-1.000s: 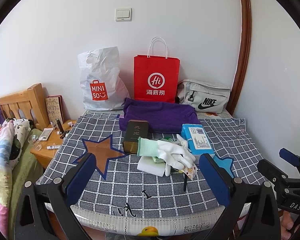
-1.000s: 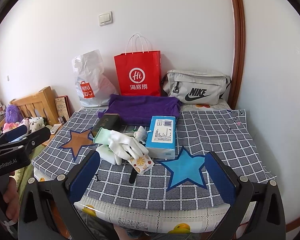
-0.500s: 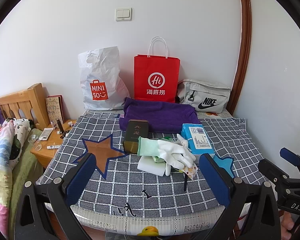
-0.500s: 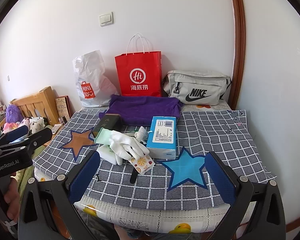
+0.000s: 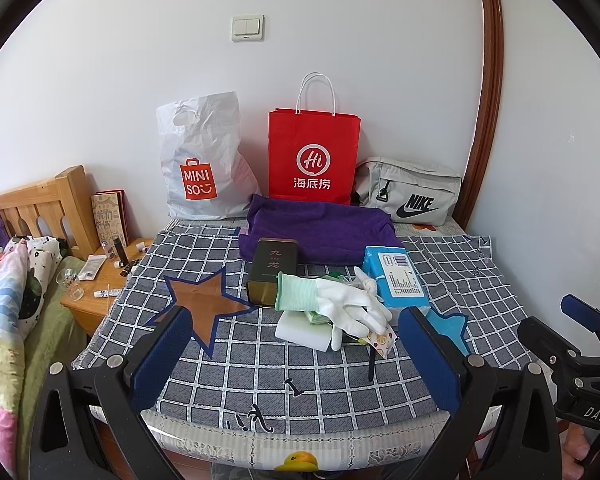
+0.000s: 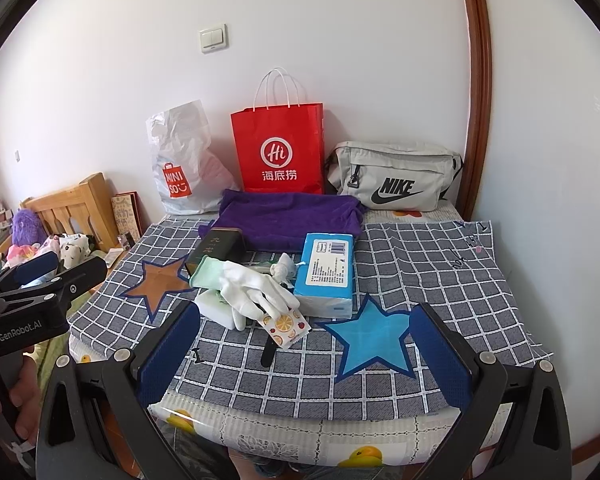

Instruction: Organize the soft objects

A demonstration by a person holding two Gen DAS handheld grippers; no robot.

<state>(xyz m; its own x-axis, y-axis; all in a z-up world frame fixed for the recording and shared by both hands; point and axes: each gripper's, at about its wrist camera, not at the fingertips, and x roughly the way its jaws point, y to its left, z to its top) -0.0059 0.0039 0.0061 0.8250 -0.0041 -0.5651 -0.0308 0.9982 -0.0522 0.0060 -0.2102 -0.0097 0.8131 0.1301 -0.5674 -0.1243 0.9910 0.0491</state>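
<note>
Nothing moved since earlier: glove (image 5: 340, 304) hides green item; bags' (image 5: 314, 156) contents unseen; left gripper (image 5: 300, 356), right gripper (image 6: 304, 356) spread, empty.

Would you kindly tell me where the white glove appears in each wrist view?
Left wrist: the white glove lies right of centre, between the dark box and the blue tissue pack.
Right wrist: the white glove lies left of centre, just left of the blue tissue pack.
Shared landmark: the red bag against the wall.
</note>
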